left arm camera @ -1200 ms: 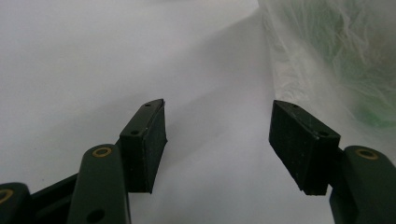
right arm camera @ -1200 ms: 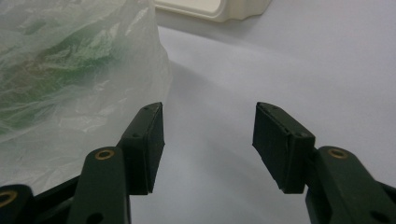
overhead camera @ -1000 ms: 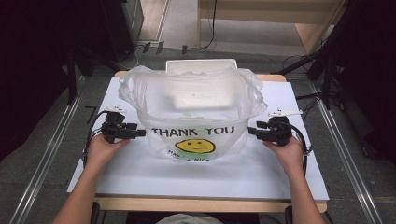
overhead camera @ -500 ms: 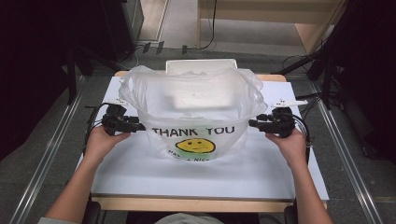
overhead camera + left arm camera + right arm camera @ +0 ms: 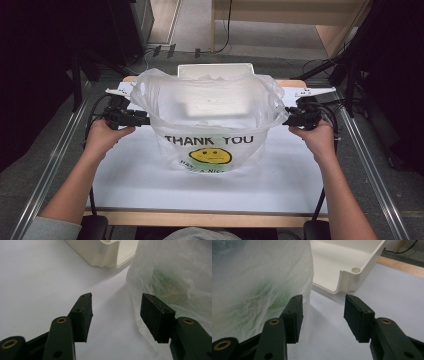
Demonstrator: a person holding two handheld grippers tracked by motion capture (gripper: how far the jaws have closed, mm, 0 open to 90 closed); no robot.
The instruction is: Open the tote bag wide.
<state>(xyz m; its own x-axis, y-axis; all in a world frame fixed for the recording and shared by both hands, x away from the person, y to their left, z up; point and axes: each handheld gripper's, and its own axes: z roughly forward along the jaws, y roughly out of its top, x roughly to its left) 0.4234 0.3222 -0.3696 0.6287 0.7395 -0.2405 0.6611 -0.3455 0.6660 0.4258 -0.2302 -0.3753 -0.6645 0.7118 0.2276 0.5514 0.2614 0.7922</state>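
A clear plastic bag printed THANK YOU with a yellow smiley stands open-mouthed on the white table. My left gripper points at the bag's left side, level with its rim. In the left gripper view my left gripper is open; its jaws have just been closing a little, with bare table between them and the bag beside the right jaw. My right gripper points at the bag's right side. In the right gripper view my right gripper is open, the bag lying behind its left jaw.
A cream plastic tray sits on the table just behind the bag, its corner seen close in both gripper views. Metal rails run along both sides of the table. Dark equipment and cables stand beyond the far edge.
Both hands have risen and moved farther from the table's near edge, staying at the bag's two sides. The bag has kept its place.
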